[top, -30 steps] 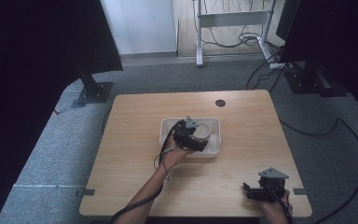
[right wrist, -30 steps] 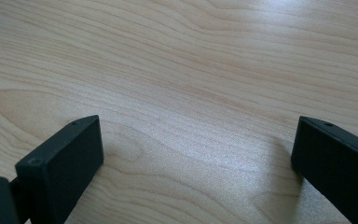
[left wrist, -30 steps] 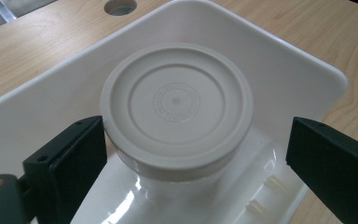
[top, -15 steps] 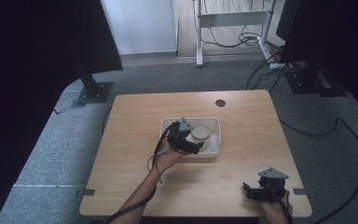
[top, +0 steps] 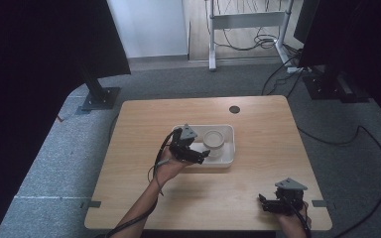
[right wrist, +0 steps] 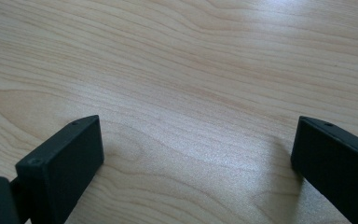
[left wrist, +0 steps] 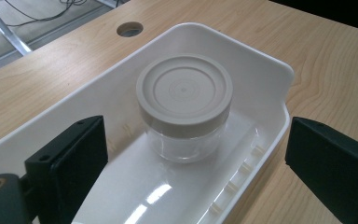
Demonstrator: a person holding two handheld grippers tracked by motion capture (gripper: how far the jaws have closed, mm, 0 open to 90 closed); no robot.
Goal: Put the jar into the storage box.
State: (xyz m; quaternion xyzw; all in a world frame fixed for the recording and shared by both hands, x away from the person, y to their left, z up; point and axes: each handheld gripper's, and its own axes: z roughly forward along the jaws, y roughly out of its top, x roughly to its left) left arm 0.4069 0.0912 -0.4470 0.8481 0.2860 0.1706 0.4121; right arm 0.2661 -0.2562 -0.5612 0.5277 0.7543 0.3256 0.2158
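Note:
A clear jar with a beige screw lid (left wrist: 184, 105) stands upright inside a white tray (left wrist: 279, 74) near the table's middle; from above the jar (top: 214, 139) sits in the tray's (top: 229, 153) right half. My left gripper (top: 200, 154) hovers over the tray's left end, open, jaws wide apart with the jar ahead of them and untouched (left wrist: 196, 182). At the front right corner my right gripper (top: 264, 202) rests low over bare wood, open, nothing between its jaws (right wrist: 196, 154).
A round cable hole (top: 234, 109) lies in the tabletop (top: 268, 144) behind the tray. The table edge runs close behind my right gripper. Dark stands and cables sit on the carpet around the table.
My left gripper has drawn back from over the jar toward the tray's left end, uncovering the lid. The jar stays in the tray. The right gripper has not moved.

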